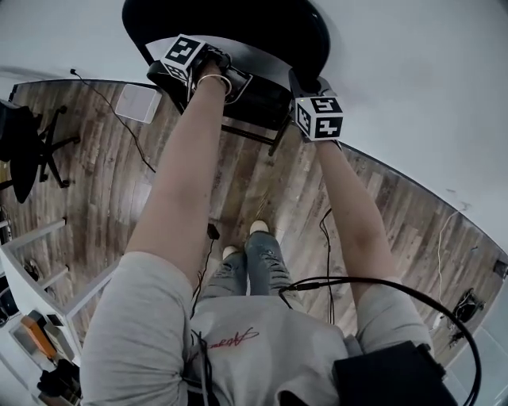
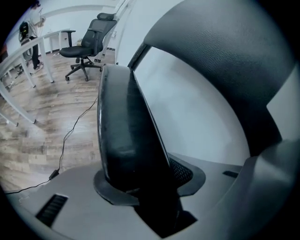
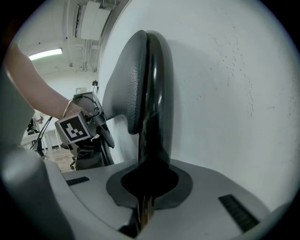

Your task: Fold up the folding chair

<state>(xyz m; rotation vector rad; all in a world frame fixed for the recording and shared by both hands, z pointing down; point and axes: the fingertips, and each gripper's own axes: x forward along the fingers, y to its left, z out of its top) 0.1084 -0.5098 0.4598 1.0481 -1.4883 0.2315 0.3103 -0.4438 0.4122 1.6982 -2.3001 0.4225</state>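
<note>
Both arms stretch forward to the folding chair (image 1: 238, 32), left tongs (image 1: 168, 74) parted and seemingly empty, right tongs (image 3: 147, 79) clenched shut.

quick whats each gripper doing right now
left gripper: at the folding chair; open or gripping cannot be told.
right gripper: shut, nothing visible between its jaws.

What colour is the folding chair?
The folding chair is black; the head view shows it best.
</note>
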